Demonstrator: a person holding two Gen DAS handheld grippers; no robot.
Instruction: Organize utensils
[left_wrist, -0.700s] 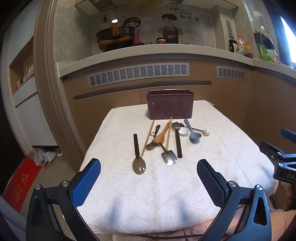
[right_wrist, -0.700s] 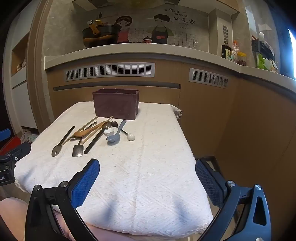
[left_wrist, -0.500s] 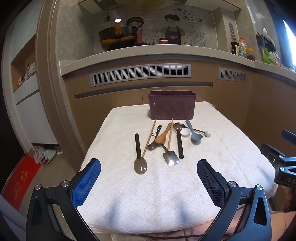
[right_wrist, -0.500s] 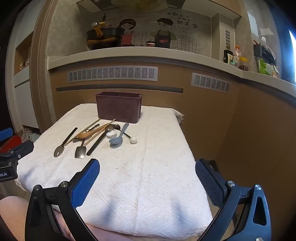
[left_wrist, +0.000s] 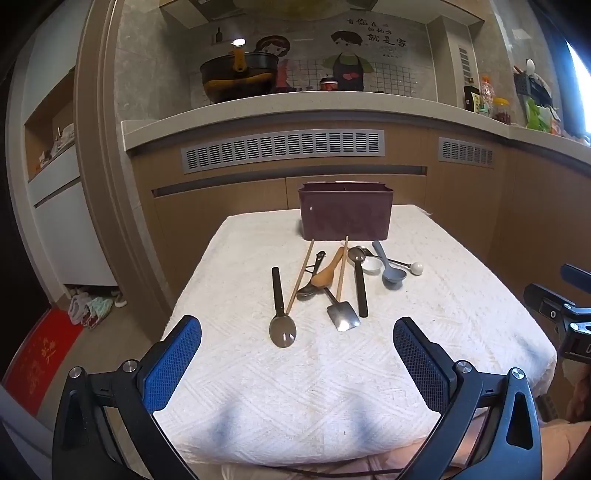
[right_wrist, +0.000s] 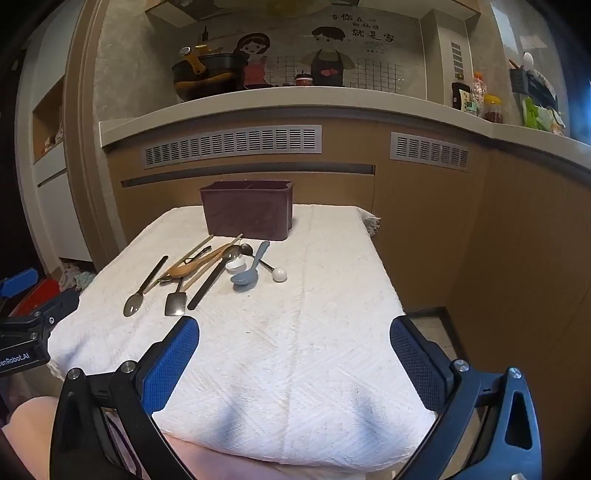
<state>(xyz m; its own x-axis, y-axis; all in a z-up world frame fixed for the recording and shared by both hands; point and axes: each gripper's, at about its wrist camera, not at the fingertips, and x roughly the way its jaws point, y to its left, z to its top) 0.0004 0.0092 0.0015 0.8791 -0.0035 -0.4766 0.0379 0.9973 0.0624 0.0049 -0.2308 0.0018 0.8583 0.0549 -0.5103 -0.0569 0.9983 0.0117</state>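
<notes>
Both grippers, left gripper (left_wrist: 297, 363) and right gripper (right_wrist: 294, 360), jaws wide, empty; utensils (left_wrist: 334, 284) lie just before maroon caddy (left_wrist: 345, 216), well beyond both.

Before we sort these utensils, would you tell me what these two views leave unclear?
- Inside of the brown box: both views look from below the rim, so its walls hide any contents.
- White spoon: left wrist view, mostly covered by the black-handled spoon and blue spoon.
- Dark spoon under the wooden spoon: its bowl is partly hidden.
- Wall lettering: too small to read.
</notes>
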